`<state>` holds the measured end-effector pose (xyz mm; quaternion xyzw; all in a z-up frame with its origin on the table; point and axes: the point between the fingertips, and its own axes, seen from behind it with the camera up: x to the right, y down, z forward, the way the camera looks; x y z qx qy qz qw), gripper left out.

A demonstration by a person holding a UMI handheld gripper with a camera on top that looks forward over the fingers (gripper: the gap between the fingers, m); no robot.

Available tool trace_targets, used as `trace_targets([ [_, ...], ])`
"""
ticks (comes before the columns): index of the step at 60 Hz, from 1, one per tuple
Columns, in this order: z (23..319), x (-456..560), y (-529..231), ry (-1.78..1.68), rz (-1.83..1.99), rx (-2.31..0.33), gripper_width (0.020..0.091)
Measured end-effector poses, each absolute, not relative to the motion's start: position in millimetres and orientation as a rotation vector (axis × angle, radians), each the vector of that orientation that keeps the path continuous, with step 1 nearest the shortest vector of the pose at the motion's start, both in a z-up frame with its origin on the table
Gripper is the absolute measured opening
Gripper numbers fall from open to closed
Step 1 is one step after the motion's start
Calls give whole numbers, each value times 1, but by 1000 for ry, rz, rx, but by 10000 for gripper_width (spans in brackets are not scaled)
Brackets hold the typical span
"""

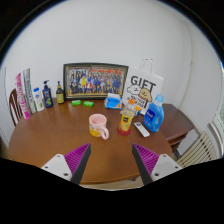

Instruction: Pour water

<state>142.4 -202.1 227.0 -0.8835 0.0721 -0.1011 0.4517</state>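
A pink mug [98, 126] stands on the round wooden table [60, 135], well beyond my fingers. Right of it stands a yellow bottle with a red cap [126, 119]. My gripper [112, 162] is open, hovering above the table's near edge, with nothing between its purple pads [76, 158]. The mug and bottle lie ahead, slightly above the gap between the fingers.
At the table's back stand a framed photo [95, 80], several bottles [42, 97], a white gift bag [146, 82], a blue box [114, 101] and a blue detergent bottle [154, 113]. A white remote [142, 129] lies by the yellow bottle. A chair [13, 104] stands at left.
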Motion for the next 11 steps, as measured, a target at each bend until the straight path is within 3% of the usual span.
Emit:
trace_targets([
  [11,230,116,-223,163,-259,-2186,851],
])
